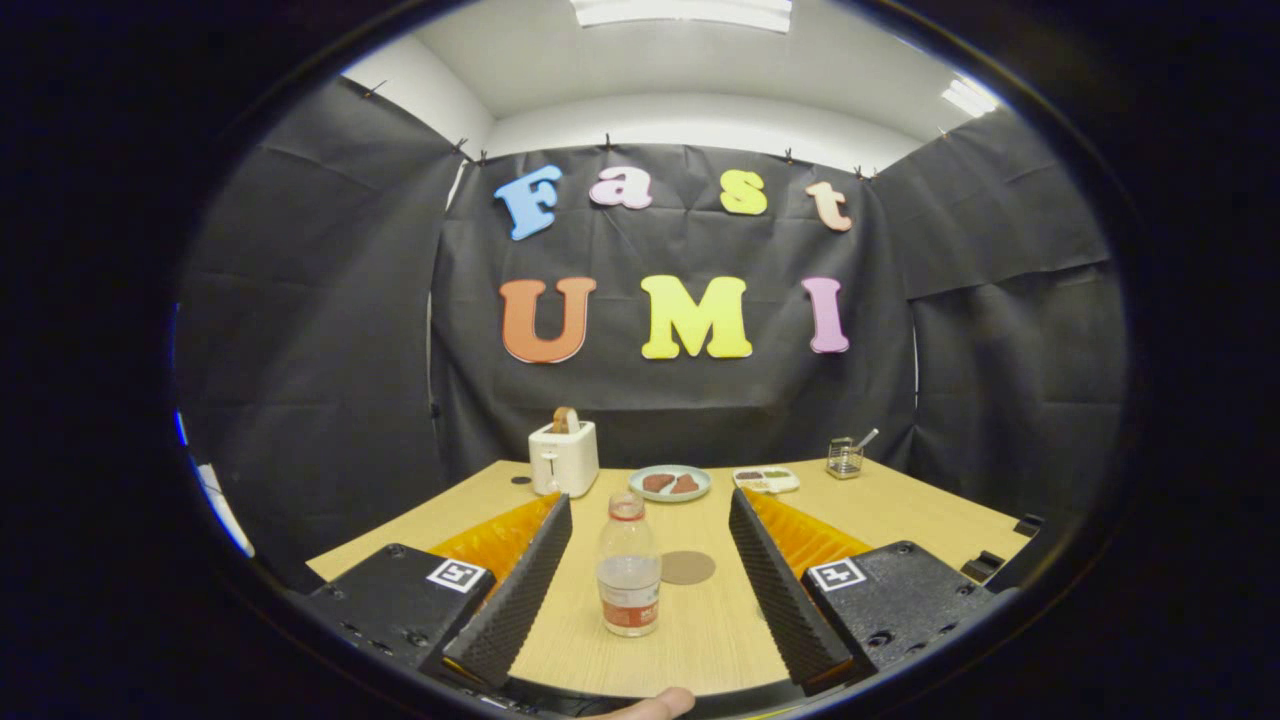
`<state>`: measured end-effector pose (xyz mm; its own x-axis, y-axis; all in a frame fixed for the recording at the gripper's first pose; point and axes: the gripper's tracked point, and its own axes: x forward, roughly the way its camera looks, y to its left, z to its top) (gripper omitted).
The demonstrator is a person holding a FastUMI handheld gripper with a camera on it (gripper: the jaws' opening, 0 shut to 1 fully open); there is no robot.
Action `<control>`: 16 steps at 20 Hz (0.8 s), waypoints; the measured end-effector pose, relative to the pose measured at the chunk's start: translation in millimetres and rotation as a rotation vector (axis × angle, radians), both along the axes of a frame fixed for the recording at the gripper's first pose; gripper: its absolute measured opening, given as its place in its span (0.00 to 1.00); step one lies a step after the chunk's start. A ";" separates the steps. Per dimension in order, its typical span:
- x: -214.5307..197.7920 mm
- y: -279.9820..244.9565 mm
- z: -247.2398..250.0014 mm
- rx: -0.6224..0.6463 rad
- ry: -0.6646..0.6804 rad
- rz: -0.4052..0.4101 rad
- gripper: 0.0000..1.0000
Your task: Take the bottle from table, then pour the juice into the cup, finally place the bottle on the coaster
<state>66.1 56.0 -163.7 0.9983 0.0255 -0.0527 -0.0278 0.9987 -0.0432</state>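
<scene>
Between the wide-open, empty fingers of the gripper (640, 560) stands the bottle (629, 565) on the table (900, 510), untouched (coaster (688, 567) just beside it); grasping, pouring and placing all remain.

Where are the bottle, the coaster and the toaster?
bottle (629, 580), gripper view, on its clear body, between the open fingers.
coaster (688, 567), gripper view, on its flat top.
toaster (564, 458), gripper view, on its front.

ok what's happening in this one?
A person's handheld gripper is open, with the bottle standing upright on the table between its fingers, not yet gripped. The round coaster lies just beyond the bottle. A toaster, plate and glass cup sit farther back.
</scene>
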 end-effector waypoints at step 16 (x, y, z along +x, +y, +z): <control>83.1 9.1 -129.9 -0.029 0.086 -0.057 1.00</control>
